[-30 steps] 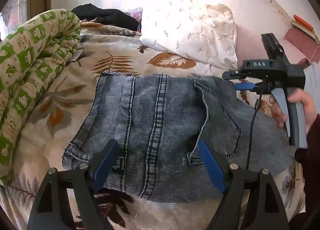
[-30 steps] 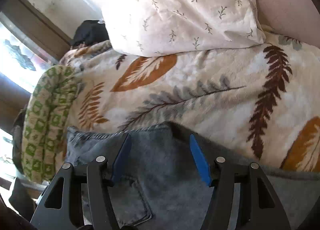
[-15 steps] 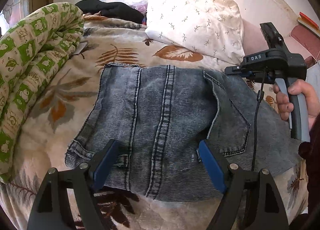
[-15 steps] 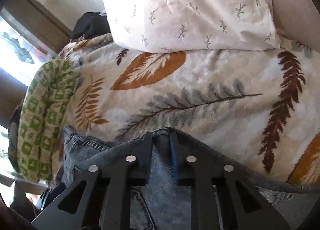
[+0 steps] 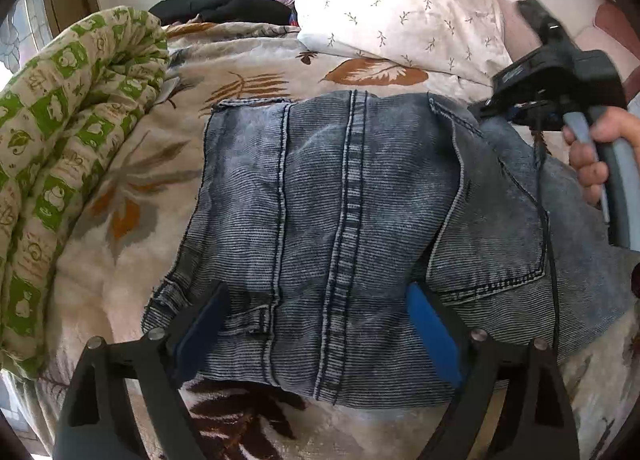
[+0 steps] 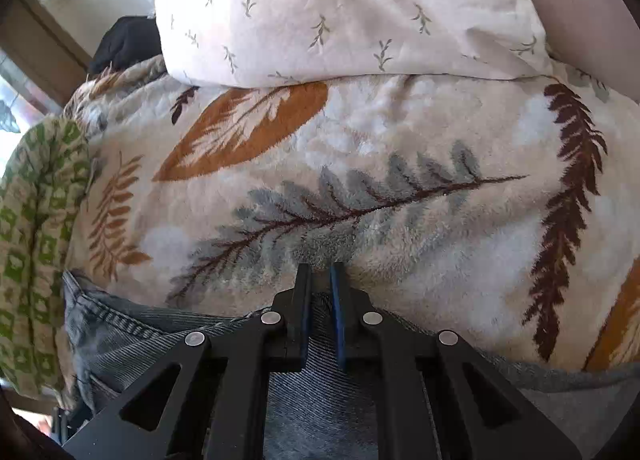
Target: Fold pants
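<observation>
Right gripper point(image 6: 320, 300) went from half apart a second ago to clamped on the far edge of the jeans point(image 5: 352, 220). It has dropped lower onto the fabric. Left gripper point(image 5: 316, 324) is over the jeans' near edge, jaws opening wider, nothing pinched. Jeans lie folded mid-bed on the leaf blanket point(image 6: 400, 148), below the pillow point(image 5: 400, 8).

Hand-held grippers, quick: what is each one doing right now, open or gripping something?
Left hand-held gripper: jaws opening, spread over the jeans, gripping nothing.
Right hand-held gripper: shut on the jeans' far edge.
</observation>
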The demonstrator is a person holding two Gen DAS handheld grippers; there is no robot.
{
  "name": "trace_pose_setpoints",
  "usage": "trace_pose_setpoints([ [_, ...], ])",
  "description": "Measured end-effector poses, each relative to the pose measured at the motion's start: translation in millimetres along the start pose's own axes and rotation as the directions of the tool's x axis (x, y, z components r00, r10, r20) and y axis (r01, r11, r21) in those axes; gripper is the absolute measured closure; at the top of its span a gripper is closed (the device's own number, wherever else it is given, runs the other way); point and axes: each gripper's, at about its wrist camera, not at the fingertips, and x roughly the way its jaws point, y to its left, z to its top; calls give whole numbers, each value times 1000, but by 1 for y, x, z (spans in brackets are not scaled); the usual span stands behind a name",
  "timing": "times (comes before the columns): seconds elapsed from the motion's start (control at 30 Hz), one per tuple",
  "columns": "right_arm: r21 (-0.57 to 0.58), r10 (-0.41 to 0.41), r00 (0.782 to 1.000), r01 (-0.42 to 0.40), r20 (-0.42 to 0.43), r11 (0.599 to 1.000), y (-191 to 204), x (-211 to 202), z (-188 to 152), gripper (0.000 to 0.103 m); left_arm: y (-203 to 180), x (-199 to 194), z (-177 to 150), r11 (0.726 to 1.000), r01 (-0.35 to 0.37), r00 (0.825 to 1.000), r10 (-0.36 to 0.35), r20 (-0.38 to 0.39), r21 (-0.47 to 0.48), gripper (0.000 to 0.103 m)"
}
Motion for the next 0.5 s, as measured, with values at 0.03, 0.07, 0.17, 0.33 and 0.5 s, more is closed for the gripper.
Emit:
trace_pose_setpoints([
  [0.03,26,28,999,-29,35,999,-4,-12,0,90,1,-1,0,1000,4,1000,-4,3,-3,12],
  [0.07,38,44,997,-47,67,998,-6,-23,-1,88,1,-2,0,1000,3,1000,-3,8,-4,12],
  [0.17,64,105,983,-115,148,991,-17,-64,-11,73,-2,-12,2,1000,-18,998,18,64,0,12],
  [0.33,92,116,969,-139,219,986,-42,-124,-55,55,-7,-36,2,999,-52,975,51,215,3,12],
  [0.5,166,82,958,-132,275,977,-91,-178,-128,47,-24,-41,-4,995,-68,957,45,285,71,11],
])
